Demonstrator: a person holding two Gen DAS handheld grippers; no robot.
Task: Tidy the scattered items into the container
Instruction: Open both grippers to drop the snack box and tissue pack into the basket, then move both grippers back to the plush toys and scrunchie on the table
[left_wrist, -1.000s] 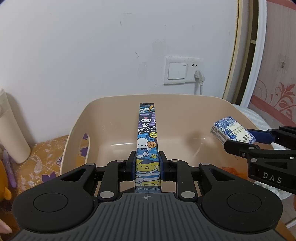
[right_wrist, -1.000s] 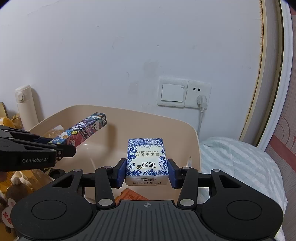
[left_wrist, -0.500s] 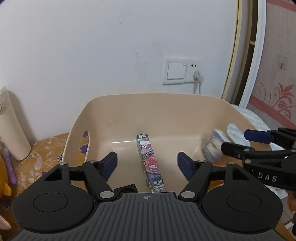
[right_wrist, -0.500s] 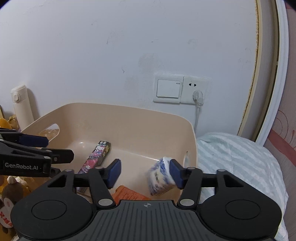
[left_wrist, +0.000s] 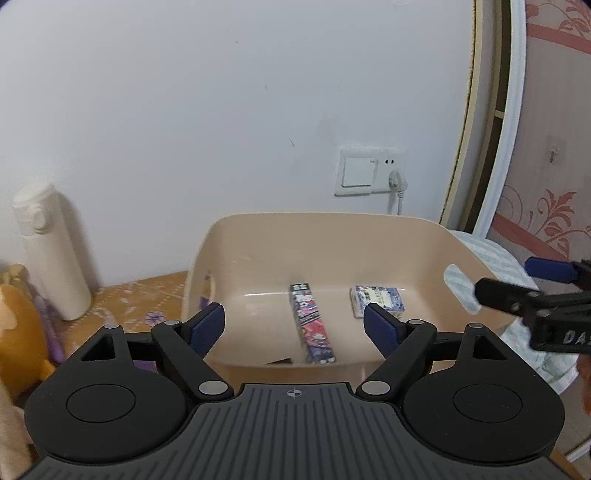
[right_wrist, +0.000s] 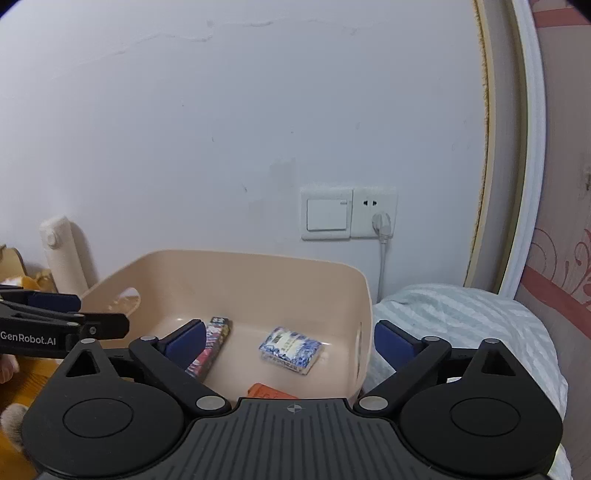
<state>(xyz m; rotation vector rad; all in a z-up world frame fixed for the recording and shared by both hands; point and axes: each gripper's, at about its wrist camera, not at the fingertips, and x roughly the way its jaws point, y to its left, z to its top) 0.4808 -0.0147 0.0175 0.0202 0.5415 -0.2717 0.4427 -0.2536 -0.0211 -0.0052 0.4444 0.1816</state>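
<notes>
Tongs on both sides gape wide and hold nothing: the left tongs (left_wrist: 293, 326) and the right tongs (right_wrist: 290, 341) hover above the near rim of the beige tub (left_wrist: 325, 236). Inside it, 2 things lie flat on the bottom, apart from each other. The long cartoon-printed box (left_wrist: 313, 323) runs lengthwise from the far wall toward the near one, left of centre. The blue-and-white tissue pack (right_wrist: 290, 349) lies to its right, nearer the right wall. An orange item (right_wrist: 271, 392) peeks out at the near edge in the right wrist view. A cream flask (left_wrist: 50, 251) stands left of the tub against the wall, and a striped cloth (right_wrist: 458, 325) lies to the right.
</notes>
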